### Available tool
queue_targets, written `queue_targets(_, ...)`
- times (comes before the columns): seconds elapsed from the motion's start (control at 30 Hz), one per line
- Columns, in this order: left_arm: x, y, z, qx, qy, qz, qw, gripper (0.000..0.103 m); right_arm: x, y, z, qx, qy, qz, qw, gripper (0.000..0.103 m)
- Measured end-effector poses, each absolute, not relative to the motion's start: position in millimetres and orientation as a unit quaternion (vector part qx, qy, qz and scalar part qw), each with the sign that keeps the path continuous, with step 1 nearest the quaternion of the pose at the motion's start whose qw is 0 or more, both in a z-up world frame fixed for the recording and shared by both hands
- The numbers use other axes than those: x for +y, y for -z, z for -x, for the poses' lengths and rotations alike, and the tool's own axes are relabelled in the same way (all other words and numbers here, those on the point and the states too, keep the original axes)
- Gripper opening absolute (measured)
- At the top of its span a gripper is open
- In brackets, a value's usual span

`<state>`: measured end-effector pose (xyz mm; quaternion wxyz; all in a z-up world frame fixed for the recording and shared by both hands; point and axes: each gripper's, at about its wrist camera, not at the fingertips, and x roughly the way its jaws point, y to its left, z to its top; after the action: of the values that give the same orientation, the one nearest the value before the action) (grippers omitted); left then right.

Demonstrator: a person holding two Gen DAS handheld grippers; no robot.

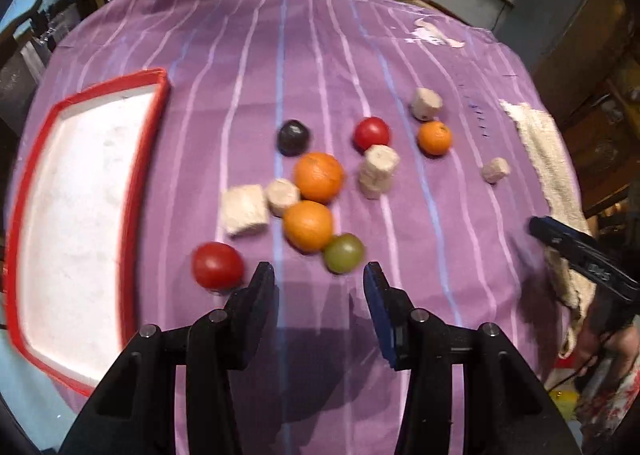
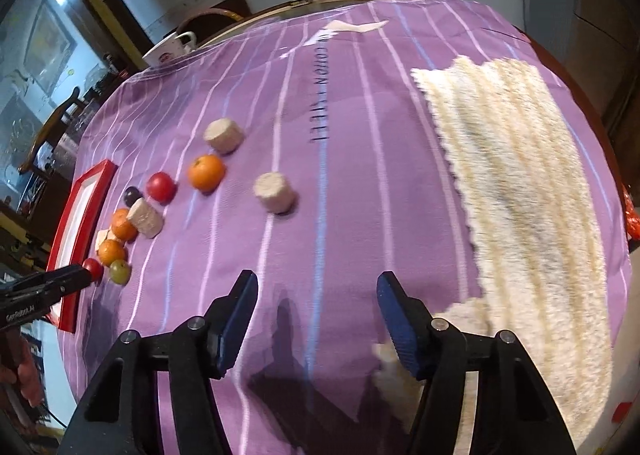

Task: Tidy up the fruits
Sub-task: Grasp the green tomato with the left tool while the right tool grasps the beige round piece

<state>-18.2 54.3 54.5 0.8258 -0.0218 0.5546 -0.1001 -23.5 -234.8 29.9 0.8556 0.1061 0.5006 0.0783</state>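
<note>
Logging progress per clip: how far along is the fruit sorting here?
Nothing looks done: the red-rimmed tray holds no fruit. Both tongs, left and right, are open and hold nothing. All the fruit remains on the purple cloth, the red tomato nearest the left tongs.
</note>
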Motion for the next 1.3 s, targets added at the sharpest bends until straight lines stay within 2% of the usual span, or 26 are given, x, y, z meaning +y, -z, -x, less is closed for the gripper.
queue_targets(0.27, 30.6, -32.2, 9.6, 0.554, 0.115, 0.027, 0.824, 0.037, -217.4, -29.6, -2.5, 0.499, -0.072, -0.072, 0.861, 0.062)
queue_targets(0.9, 41.6, -22.1, 14.7, 0.542, 0.072, 0.052, 0.835, 0.037, -196.6, -26.4, -30.9, 0.488, -0.074, -0.042, 0.869, 0.062)
queue_targets(1.3, 13.5, -15.6, 2.2, 0.534, 0.034, 0.01, 0.845, 0.037, -191.6, -16.7, -43.5, 0.488, -0.058, -0.021, 0.871, 0.062)
